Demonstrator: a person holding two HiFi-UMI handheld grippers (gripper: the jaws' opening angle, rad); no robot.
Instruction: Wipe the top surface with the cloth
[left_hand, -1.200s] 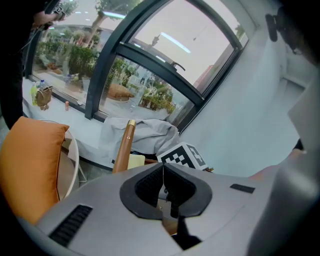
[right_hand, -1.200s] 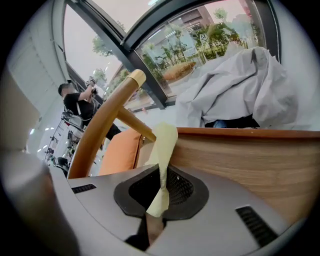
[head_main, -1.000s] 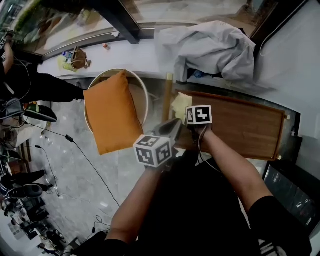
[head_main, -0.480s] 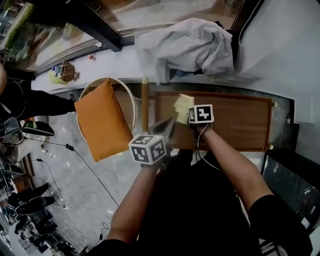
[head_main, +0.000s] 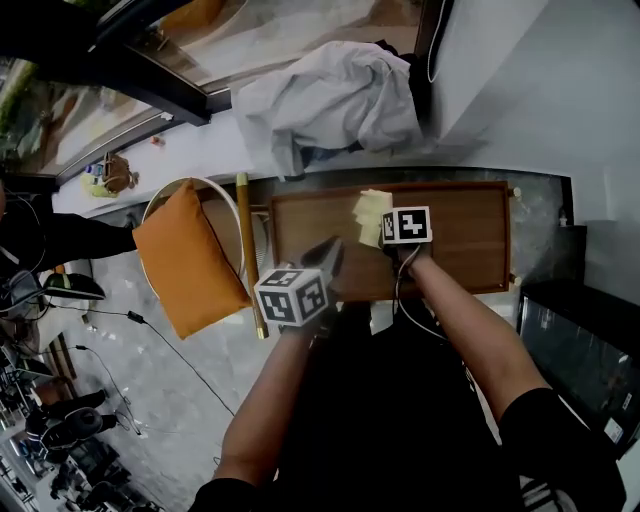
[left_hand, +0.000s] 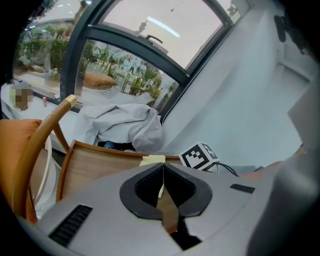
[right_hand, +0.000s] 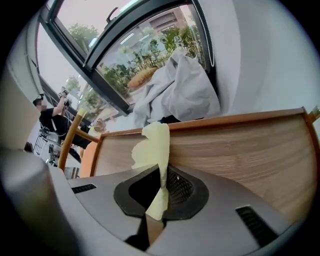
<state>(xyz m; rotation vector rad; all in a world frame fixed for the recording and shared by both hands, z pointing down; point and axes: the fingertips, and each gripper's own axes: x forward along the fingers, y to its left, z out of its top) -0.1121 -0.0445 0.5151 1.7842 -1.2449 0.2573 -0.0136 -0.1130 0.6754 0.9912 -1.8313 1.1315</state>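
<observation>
A pale yellow cloth lies on the left part of the brown wooden table top, and my right gripper is shut on it. In the right gripper view the cloth stands up out of the closed jaws of the right gripper, with the wood top beyond. My left gripper hovers over the table's near left edge, shut with nothing in it. In the left gripper view its jaws meet, and the cloth and table lie ahead.
An orange cushion rests on a round chair left of the table, with a wooden chair rail between them. A crumpled grey garment lies on the window ledge behind. A dark box stands at the right. A person is at far left.
The head view has swung, so the table now sits more to the left and shows its full length. The right gripper still holds the cloth on the top's left part.
</observation>
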